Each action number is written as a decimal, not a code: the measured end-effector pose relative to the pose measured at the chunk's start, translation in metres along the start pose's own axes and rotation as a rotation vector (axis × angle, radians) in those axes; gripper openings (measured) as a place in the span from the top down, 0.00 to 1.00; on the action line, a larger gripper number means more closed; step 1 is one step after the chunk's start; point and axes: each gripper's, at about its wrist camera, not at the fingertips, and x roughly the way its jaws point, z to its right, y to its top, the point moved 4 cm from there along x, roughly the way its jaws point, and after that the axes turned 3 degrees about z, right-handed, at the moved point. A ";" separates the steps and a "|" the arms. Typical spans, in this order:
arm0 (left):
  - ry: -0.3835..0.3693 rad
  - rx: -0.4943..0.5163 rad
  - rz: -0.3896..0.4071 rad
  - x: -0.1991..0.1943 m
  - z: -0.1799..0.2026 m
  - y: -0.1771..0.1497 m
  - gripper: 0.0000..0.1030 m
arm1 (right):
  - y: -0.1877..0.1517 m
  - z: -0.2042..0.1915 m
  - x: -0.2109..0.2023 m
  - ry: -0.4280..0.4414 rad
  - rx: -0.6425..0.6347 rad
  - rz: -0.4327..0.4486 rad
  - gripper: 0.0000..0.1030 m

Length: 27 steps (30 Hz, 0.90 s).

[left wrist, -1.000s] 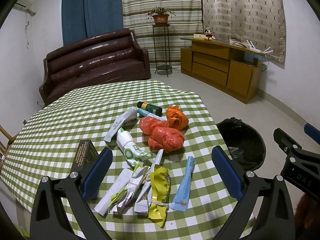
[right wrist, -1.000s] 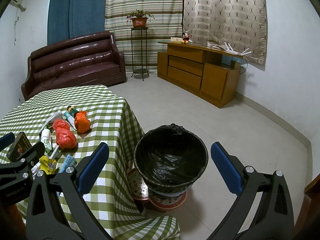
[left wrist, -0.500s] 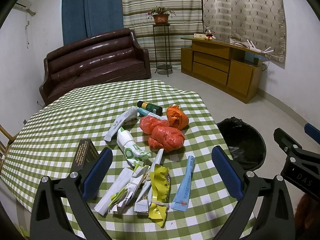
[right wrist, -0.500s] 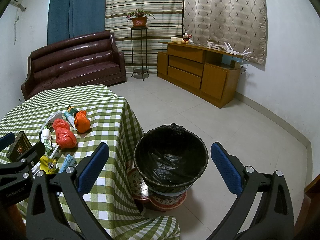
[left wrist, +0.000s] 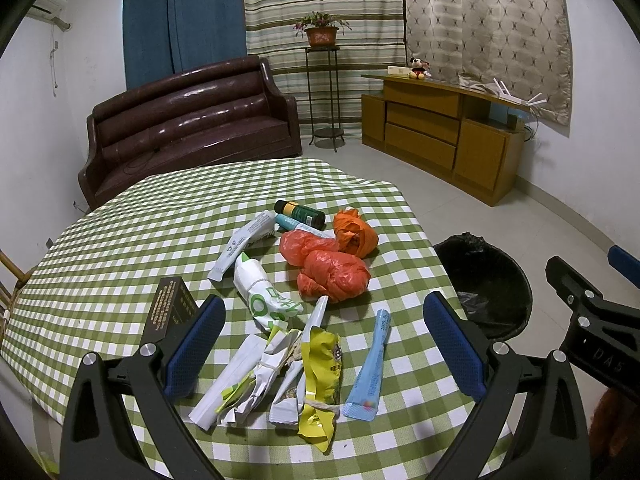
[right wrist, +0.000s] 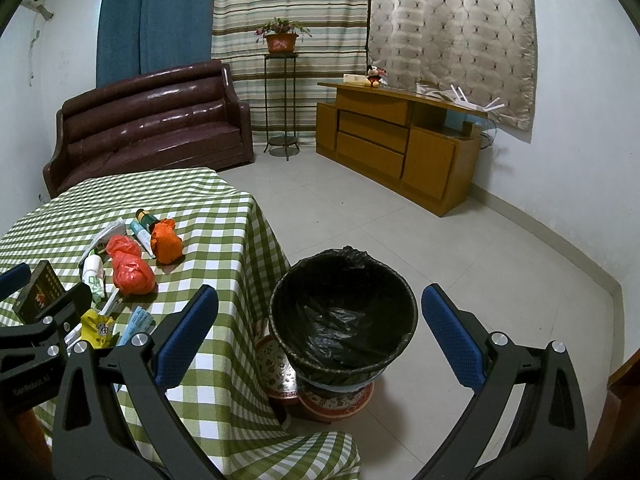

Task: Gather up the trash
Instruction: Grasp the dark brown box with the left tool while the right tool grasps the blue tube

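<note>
Trash lies on the green checked table (left wrist: 120, 264): two red plastic bags (left wrist: 334, 274), an orange bag (left wrist: 354, 234), a yellow wrapper (left wrist: 320, 376), a light blue sachet (left wrist: 370, 364), white wrappers (left wrist: 264, 296) and a dark bottle (left wrist: 300, 214). My left gripper (left wrist: 322, 344) is open and empty above the near wrappers. My right gripper (right wrist: 318, 338) is open and empty, held over the black-lined bin (right wrist: 344, 316) on the floor beside the table. The bin also shows in the left wrist view (left wrist: 486, 284).
A dark small box (left wrist: 170, 314) lies on the table at the left. A brown sofa (left wrist: 188, 120), a plant stand (left wrist: 322, 92) and a wooden cabinet (left wrist: 440, 132) stand by the far walls. Tiled floor (right wrist: 460, 248) stretches to the right of the bin.
</note>
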 end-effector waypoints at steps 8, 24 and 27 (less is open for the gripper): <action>0.007 0.010 0.003 0.000 -0.009 -0.006 0.06 | -0.005 -0.007 0.005 0.009 -0.001 -0.016 0.04; 0.066 0.023 -0.016 -0.008 -0.072 -0.017 0.06 | -0.013 -0.046 0.007 0.069 -0.033 -0.088 0.15; 0.075 0.015 -0.030 -0.007 -0.085 -0.021 0.06 | -0.016 -0.055 0.008 0.074 -0.041 -0.095 0.15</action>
